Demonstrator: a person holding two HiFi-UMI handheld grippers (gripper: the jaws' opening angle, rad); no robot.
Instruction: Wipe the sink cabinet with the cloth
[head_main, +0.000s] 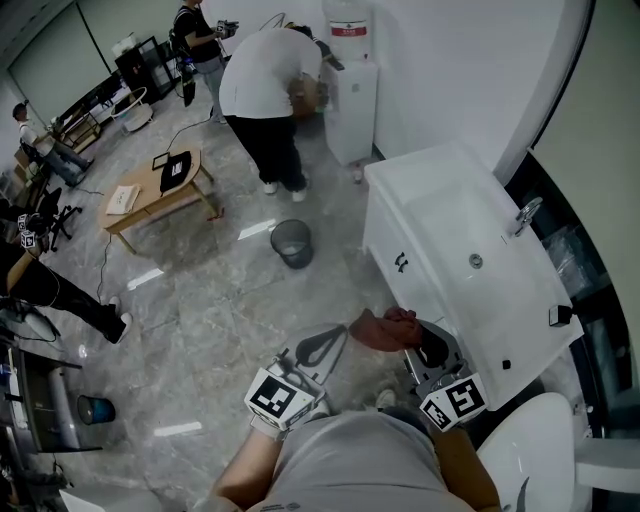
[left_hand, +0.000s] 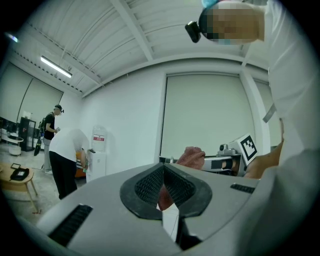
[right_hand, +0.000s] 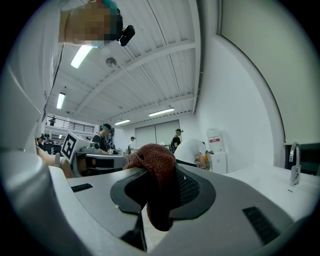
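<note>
At 1 o'clock from the right gripper (head_main: 412, 335), whose fingers (right_hand: 186, 188) are clenching the cloth (head_main: 385, 328), the sink cabinet (head_main: 382, 238) is standing close, while the left gripper (head_main: 342, 332), closed on nothing, is hovering farther off.

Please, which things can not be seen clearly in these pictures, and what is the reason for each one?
1. Head view: whether the cloth touches the sink cabinet; the right gripper and the cloth itself cover that spot.
2. Right gripper view: the cloth's lower end, hidden behind the jaws that clamp it.
3. Head view: the print on the water dispenser, too small to read.
</note>
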